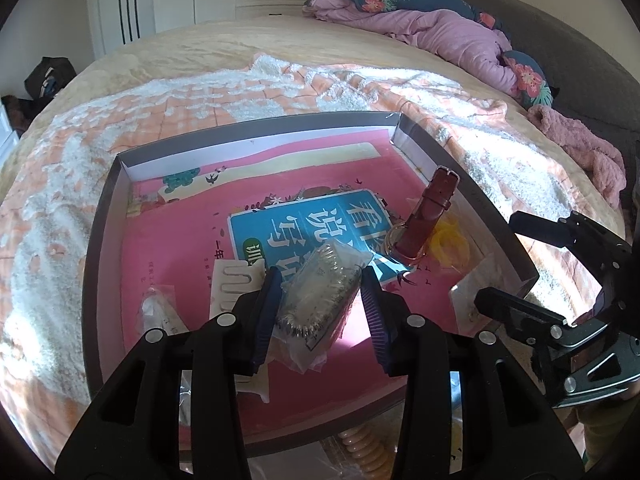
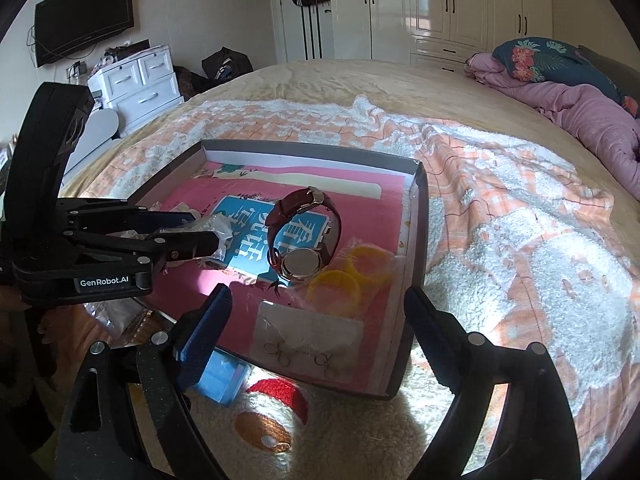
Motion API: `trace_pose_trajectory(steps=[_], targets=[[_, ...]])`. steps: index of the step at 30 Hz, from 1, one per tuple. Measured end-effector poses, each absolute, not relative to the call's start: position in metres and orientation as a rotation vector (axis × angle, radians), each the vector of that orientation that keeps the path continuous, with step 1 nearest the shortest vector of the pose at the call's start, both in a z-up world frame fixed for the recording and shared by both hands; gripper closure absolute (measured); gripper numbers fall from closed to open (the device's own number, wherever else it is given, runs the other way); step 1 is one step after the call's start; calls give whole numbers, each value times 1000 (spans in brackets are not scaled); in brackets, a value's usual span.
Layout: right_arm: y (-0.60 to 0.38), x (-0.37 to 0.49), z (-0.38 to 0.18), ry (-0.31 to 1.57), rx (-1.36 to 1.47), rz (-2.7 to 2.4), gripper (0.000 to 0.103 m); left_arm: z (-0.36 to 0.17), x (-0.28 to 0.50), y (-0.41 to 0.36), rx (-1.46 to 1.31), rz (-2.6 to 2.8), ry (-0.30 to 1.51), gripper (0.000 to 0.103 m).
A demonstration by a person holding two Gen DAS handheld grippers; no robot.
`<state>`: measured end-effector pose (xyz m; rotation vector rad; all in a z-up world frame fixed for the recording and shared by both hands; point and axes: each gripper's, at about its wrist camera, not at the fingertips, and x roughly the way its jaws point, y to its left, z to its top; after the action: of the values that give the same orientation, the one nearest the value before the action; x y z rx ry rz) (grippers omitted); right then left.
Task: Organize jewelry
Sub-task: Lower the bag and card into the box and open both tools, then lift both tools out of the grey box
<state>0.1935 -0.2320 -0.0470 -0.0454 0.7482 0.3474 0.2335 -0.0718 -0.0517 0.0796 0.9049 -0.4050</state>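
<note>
The left gripper (image 1: pixel 320 312) has its two blue-padded fingers (image 1: pixel 266 316) set apart with a clear plastic bag holding a silver beaded bracelet (image 1: pixel 320 304) lodged between them. The bag touches the left pad and reaches the right one, though whether it is truly pinched or only resting there cannot be told. It hangs over the pink book cover lining the shallow grey box (image 1: pixel 496 216) on the bed.

In the left wrist view, a red-strapped wristwatch (image 1: pixel 426 216) stands at two o'clock from the bag, just beside it, with yellow rings in a packet (image 1: pixel 448 244) just past the watch toward three o'clock. A cream hair comb (image 1: pixel 232 284) lies at nine o'clock, touching the left finger's outer side.

The right gripper (image 2: pixel 316 316) is spread wide and holds nothing. In its own view it hovers at the box's near edge, with a clear packet of small hoop earrings (image 2: pixel 304 340) lying between its fingers. The watch (image 2: pixel 304 236) sits at twelve o'clock from it, and the left gripper (image 2: pixel 208 236) with its bag at ten o'clock.
</note>
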Motion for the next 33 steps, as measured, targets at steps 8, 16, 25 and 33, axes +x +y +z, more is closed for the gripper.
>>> trace_pose_trajectory(steps=[8,16,25,33], targets=[[-252,178,-33,715,16,307,6,-50,230,-75,73,-410,908,70],[-256,170,-25,706,25,291,5,-44,226,-74,58,-413,900,66],[-254,163,-12,681,19,288,5,-26,220,-63,15,-381,869,48],[-252,150,4,647,11,288,5,-4,211,-45,-39,-353,833,32]])
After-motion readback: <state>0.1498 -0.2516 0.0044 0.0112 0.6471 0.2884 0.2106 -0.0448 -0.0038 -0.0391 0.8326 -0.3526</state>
